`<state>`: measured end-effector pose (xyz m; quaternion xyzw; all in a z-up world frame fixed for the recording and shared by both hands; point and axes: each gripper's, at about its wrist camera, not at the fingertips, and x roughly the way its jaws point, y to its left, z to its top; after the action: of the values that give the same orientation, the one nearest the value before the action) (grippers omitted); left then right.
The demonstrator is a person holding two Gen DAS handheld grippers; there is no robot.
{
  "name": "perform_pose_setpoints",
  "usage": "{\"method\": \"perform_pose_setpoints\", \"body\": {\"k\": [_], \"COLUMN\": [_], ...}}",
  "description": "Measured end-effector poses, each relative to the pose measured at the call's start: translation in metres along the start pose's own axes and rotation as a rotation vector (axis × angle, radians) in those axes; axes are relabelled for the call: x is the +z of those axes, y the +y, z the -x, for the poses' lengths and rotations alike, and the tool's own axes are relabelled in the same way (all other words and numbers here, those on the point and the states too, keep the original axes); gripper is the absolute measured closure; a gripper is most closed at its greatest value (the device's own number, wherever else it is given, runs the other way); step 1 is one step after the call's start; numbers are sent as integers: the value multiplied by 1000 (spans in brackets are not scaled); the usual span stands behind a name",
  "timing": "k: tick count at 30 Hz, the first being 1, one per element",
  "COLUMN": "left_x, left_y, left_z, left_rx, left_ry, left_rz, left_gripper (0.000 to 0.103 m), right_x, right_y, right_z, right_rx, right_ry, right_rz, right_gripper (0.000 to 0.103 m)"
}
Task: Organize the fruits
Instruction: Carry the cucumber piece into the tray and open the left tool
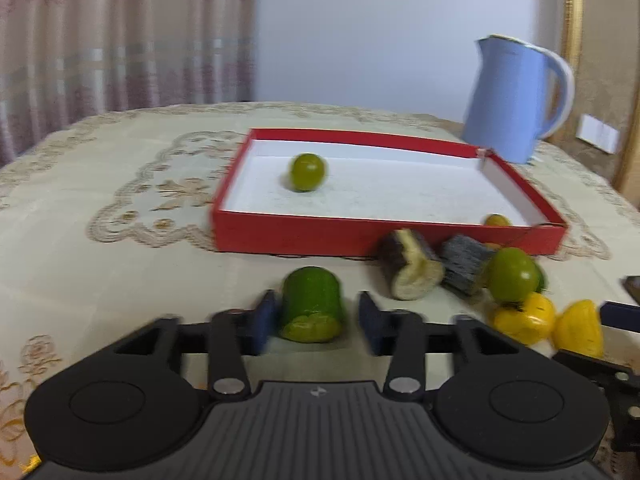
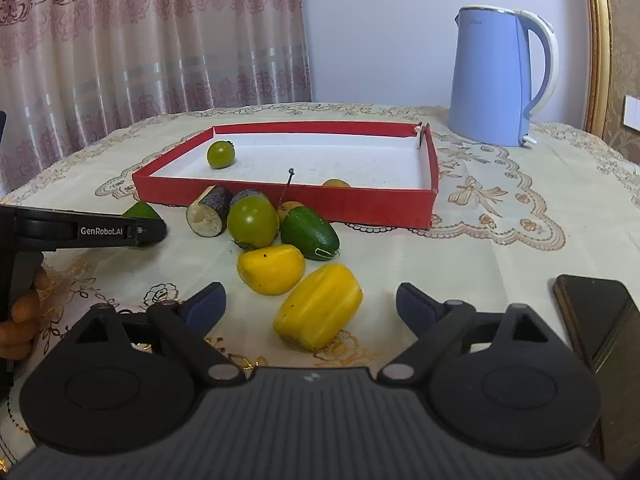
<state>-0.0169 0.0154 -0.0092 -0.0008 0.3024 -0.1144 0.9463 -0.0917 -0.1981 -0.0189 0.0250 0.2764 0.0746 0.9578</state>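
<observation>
Left gripper [image 1: 312, 320], seen from its own wrist view: angled downward over the tablecloth [image 1: 120, 240], its blue pads [image 1: 264, 320] standing partly apart on either side of a cut green fruit piece [image 1: 313, 306]. A gap shows beside the right pad; at the left pad the blur leaves contact undecided, so no grip can be read. From the right wrist view the same gripper [image 2: 154, 229] enters from the left, held level above the cloth by a hand [image 2: 24, 312] at the frame edge, and only a sliver of that green piece [image 2: 140, 210] shows behind its tip.

Right gripper [image 2: 311, 308]: angled downward, jaws spread wide, nothing pressed between them. A yellow fruit half [image 2: 318, 306] lies on the cloth between the open fingers, touching neither. Just beyond it lies a second yellow piece [image 2: 271, 268], then a green tomato [image 2: 253, 222] and a dark green avocado-like fruit [image 2: 310, 232], with two dark-skinned cut segments [image 2: 208, 216] to the left of these.

Beyond the heap, ahead of both grippers, stands the red tray [image 2: 288, 202], white inside. It holds one small green tomato [image 2: 221, 155] toward its far left corner and an orange-yellow fruit [image 2: 336, 183] against the near wall. The near wall of the tray lies between the loose fruits and its floor.

Beyond the tray to the right stands a blue kettle [image 2: 492, 80]. Close to the right of the right gripper lies a dark phone [image 2: 596, 312].
</observation>
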Motion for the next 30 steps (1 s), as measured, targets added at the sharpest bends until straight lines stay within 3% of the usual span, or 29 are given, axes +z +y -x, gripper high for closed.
{"method": "perform_pose_setpoints", "body": {"k": [1, 2, 9, 14, 16, 21, 24, 30], "left_x": [0, -1, 0, 0, 0, 0, 0, -1], "left_y": [-2, -3, 2, 5, 6, 10, 11, 14], "left_z": [0, 0, -1, 0, 1, 1, 1, 5], "left_rx": [-5, 12, 56, 95, 82, 68, 64, 62], "left_ry": [9, 12, 5, -2, -9, -14, -15, -39], "left_rz": [-12, -21, 20, 37, 44, 71, 75, 93], "left_gripper": [26, 24, 26, 49, 72, 73, 73, 73], "right_x": [0, 0, -1, -1, -1, -1, -1, -1], "right_y": [0, 0, -3, -5, -5, -3, -2, 1], "right_z": [0, 1, 2, 2, 3, 2, 0, -4], "right_rx": [-1, -2, 8, 15, 17, 18, 11, -26], "right_ry": [-2, -3, -17, -22, -23, -16, 10, 28], "right_rz": [-5, -7, -20, -29, -30, -19, -12, 22], "right_gripper": [5, 4, 8, 8, 8, 13, 28, 46]}}
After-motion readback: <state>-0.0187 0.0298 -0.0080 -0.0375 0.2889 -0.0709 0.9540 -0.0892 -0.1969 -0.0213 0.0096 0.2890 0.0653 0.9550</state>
